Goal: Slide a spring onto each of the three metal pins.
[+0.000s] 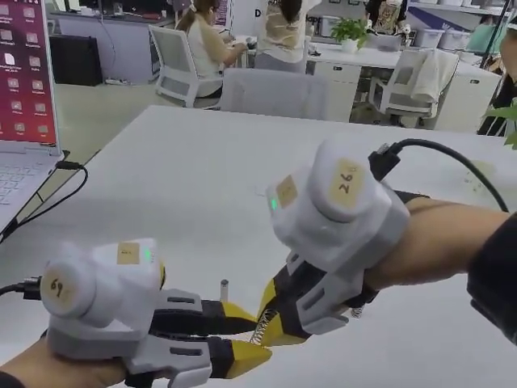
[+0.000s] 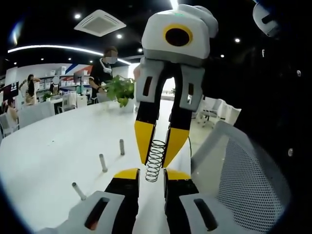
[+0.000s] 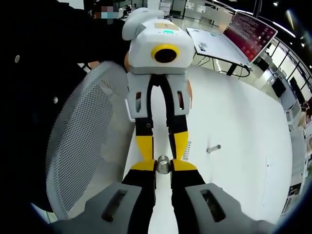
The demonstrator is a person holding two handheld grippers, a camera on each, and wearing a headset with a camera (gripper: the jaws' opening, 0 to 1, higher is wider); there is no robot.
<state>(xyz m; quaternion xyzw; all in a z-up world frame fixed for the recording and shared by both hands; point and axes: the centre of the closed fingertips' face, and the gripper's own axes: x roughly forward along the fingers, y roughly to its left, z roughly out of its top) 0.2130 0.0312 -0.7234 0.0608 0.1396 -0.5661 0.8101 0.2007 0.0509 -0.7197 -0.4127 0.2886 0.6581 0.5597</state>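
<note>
A steel spring [image 1: 262, 327] hangs between the yellow tips of my right gripper [image 1: 273, 317], which is shut on it. In the left gripper view the spring [image 2: 157, 152] drops from the right gripper [image 2: 157, 162], and its lower end sits between the tips of my left gripper [image 2: 152, 174], which stand apart. The right gripper view looks at the spring [image 3: 164, 165] end-on inside the right gripper [image 3: 164, 166], facing the left gripper [image 3: 162, 156]. Three metal pins [image 2: 103, 162] stand in a row on the white table. One pin [image 1: 224, 288] rises just behind the left gripper [image 1: 257, 339].
A laptop [image 1: 24, 81] with a cable sits at the table's left edge. A mesh office chair [image 2: 243, 180] is close beside the table. Another small spring [image 3: 188, 150] lies near a pin [image 3: 213, 147]. People sit at desks in the background.
</note>
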